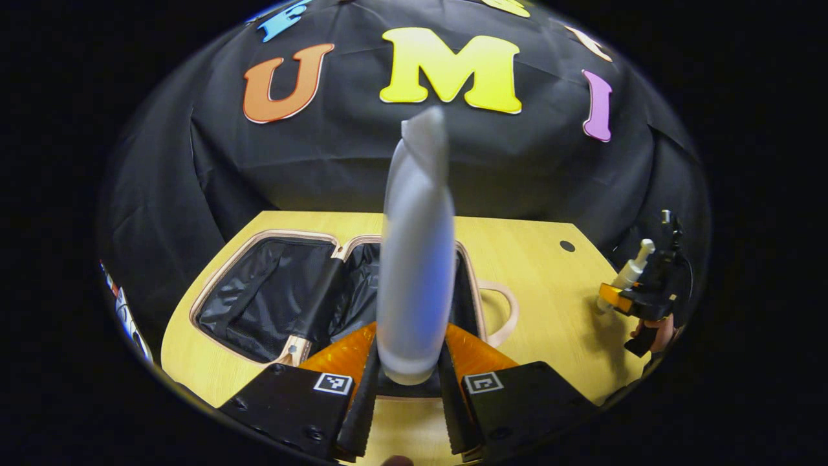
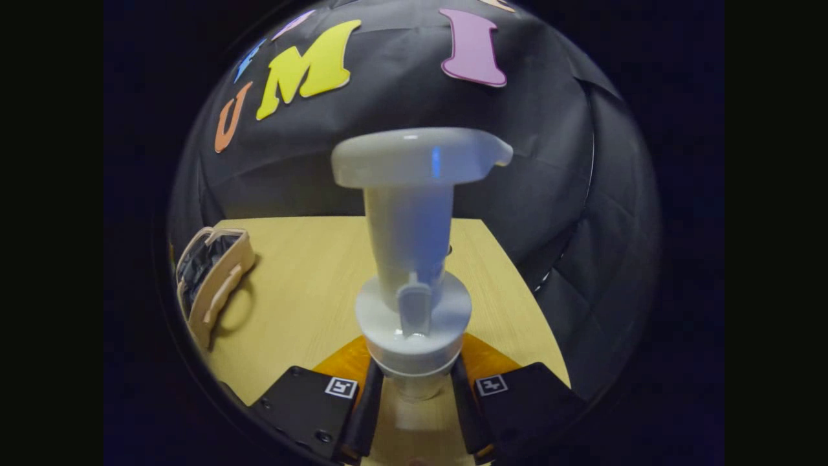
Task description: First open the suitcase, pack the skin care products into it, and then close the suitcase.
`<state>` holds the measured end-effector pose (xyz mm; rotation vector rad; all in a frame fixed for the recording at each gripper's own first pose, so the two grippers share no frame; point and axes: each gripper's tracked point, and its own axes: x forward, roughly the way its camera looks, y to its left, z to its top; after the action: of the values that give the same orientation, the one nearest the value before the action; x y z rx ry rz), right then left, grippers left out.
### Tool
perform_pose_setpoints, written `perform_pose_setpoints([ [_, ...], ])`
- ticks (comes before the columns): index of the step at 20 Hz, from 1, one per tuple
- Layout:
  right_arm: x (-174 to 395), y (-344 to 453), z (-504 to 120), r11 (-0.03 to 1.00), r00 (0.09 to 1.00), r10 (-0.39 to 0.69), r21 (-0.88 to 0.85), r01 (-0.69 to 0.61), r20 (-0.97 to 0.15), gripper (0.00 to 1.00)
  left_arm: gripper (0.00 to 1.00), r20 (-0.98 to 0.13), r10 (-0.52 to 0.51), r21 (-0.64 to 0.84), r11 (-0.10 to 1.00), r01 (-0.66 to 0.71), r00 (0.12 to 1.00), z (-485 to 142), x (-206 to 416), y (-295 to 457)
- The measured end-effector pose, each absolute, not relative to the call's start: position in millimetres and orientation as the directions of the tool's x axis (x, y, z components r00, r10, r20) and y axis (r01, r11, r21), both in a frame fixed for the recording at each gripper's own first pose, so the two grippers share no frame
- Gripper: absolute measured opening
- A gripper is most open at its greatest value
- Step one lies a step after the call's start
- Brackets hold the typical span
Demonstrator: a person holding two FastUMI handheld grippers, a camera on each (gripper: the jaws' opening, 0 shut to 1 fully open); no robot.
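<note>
While my left gripper [image 1: 411, 382] clamps one tall white tube bottle [image 1: 416, 259] above the one open beige suitcase [image 1: 272, 291] on the wooden surface [image 1: 543, 272], I should lower it gently inside. Right gripper view: my right gripper [image 2: 414, 388] pinches one white pump bottle [image 2: 414, 246], which goes in second.

Left gripper [image 1: 410, 395] clamps an upright white tube [image 1: 416, 259] above the open suitcase [image 1: 272, 291] on the table [image 1: 543, 272]; right gripper [image 1: 631, 301] holds a pump bottle [image 1: 629, 272] far right
</note>
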<state>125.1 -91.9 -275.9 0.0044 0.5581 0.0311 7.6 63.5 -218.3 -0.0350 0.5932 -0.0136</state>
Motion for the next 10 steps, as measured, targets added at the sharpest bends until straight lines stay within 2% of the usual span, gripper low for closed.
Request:
perform_pose_setpoints([
  [6,61.9,-31.4,-180.0,0.977,0.831,0.211,0.116,-0.177,-0.515,0.49,0.48,-0.646,-0.173,-0.180,0.981,0.072,0.744,-273.7,43.8,104.2],
  [10,18.1,-12.0,-142.5,0.953,0.811,0.257,0.275,-0.123,-0.526,0.49,0.47,-0.723,-0.253,-0.262,0.962,0.083,0.643,-309.6,59.0,108.8],
])
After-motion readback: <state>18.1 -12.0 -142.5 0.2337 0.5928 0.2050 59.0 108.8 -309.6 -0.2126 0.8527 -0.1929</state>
